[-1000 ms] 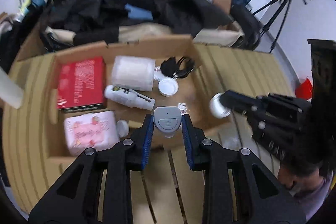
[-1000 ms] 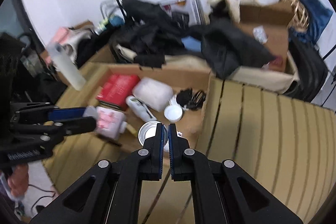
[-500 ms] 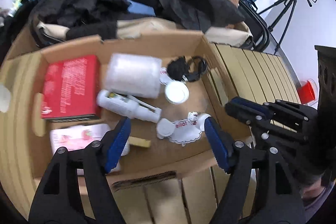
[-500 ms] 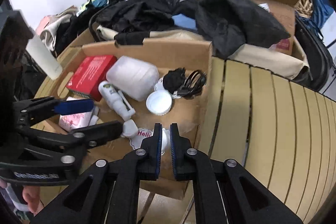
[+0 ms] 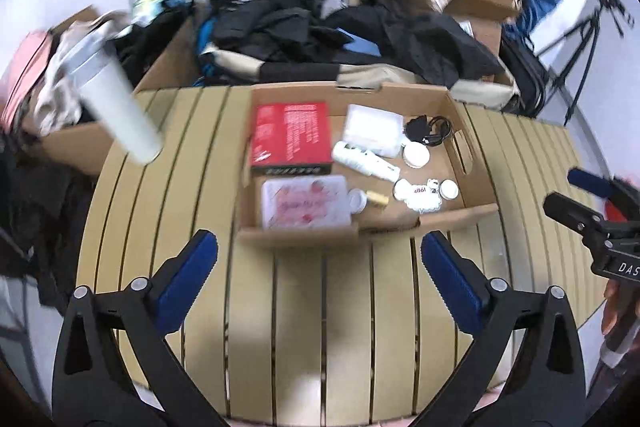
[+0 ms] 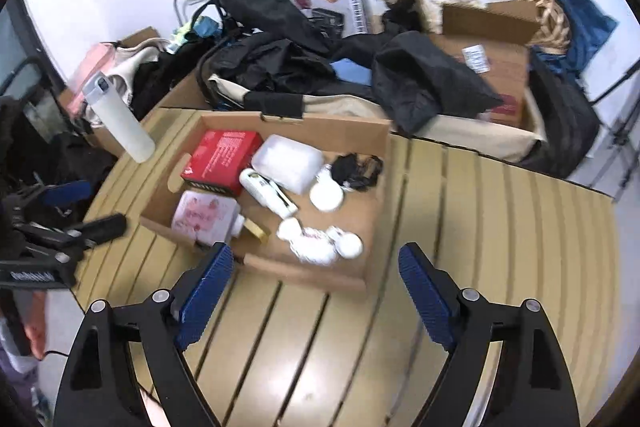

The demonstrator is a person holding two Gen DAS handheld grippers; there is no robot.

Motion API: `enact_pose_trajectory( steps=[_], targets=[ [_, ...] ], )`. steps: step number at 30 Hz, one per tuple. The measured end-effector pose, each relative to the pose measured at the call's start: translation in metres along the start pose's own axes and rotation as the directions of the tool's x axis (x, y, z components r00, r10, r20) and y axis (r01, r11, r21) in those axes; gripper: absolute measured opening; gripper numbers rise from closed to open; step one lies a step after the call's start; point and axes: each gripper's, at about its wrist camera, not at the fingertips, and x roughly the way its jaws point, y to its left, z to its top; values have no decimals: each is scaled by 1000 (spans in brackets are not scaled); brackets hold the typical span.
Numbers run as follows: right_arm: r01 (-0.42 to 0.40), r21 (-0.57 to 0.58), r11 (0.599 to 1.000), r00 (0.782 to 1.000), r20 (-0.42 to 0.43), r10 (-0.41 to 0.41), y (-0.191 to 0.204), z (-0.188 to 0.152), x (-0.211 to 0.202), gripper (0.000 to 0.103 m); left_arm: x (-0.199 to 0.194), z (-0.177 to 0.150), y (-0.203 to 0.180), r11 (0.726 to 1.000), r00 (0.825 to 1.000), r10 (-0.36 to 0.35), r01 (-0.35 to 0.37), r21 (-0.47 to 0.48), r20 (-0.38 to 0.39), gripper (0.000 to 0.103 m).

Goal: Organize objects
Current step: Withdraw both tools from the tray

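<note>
Pulling back from the cardboard box (image 5: 460, 115), I now have both tools wide apart and empty: a second ago my left gripper (image 5: 320, 267) was clamped on a small grey-capped piece and my right gripper (image 6: 316, 283) was pinched shut on a round white item. Both now lie in the box's lower right corner in the left view, the white cap (image 5: 449, 189) beside the white sticker-like piece (image 5: 418, 195), near the white bottle (image 5: 364, 159), red box (image 5: 292, 135) and pink pack (image 5: 306, 202). In the right view the box sits mid-frame on the slatted table (image 6: 500, 227). Only the white tumbler (image 6: 120, 119) stands outside, upper left; I judge the sorting nearly done.
</note>
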Motion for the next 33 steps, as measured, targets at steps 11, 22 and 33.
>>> enact_pose_trajectory(
  steps=[11,22,33],
  targets=[
    [57,28,998,996,66,-59,45,-69,-63,88,-101,-91,24,998,985,61,-60,-9,162,103],
    [0,79,997,987,161,-13,110,-250,-147,88,-171,-282,18,999,973,35,-30,-25,226,103],
    [-5,60,998,987,162,-5,157,-345,-179,88,-202,-353,11,1000,973,13,-19,24,230,103]
  ],
)
